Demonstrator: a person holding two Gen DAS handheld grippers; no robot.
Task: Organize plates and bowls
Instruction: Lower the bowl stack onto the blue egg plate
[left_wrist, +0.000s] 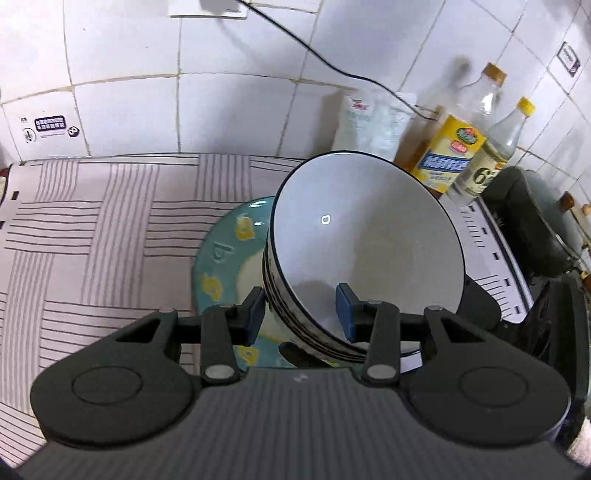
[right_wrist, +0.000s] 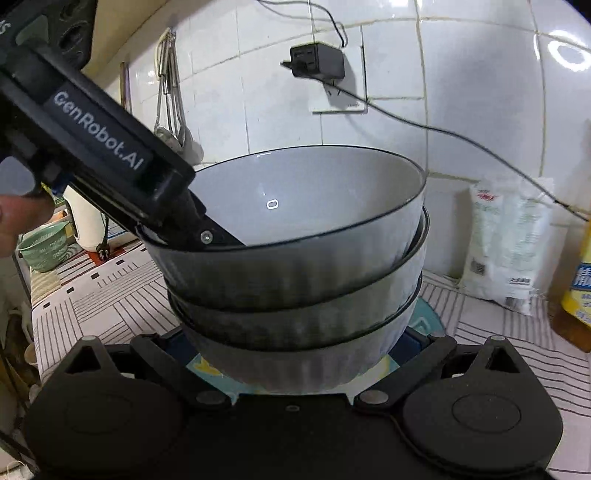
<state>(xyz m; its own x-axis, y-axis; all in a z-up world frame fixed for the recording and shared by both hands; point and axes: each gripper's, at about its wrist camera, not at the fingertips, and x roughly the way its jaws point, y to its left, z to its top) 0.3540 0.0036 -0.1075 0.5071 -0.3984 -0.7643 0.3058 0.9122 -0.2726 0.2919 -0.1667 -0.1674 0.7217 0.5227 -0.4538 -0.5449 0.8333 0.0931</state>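
The left gripper (left_wrist: 301, 312) has its blue-padded jaws straddling the near rim of the top grey bowl (left_wrist: 365, 236), one pad outside the wall, one inside, clamped on it. The bowl tilts atop a stack of three nested bowls (right_wrist: 295, 295) standing on a teal plate (left_wrist: 221, 254) with yellow motifs. The right gripper (right_wrist: 295, 354) sits low against the bottom bowl; its jaws are hidden behind the stack, so their state cannot be told. The plate lies on a worktop (left_wrist: 96, 236) covered in a striped cloth. Behind stand two bottles (left_wrist: 476, 136), a white bag (right_wrist: 506, 240) and a tiled wall (left_wrist: 229, 107).
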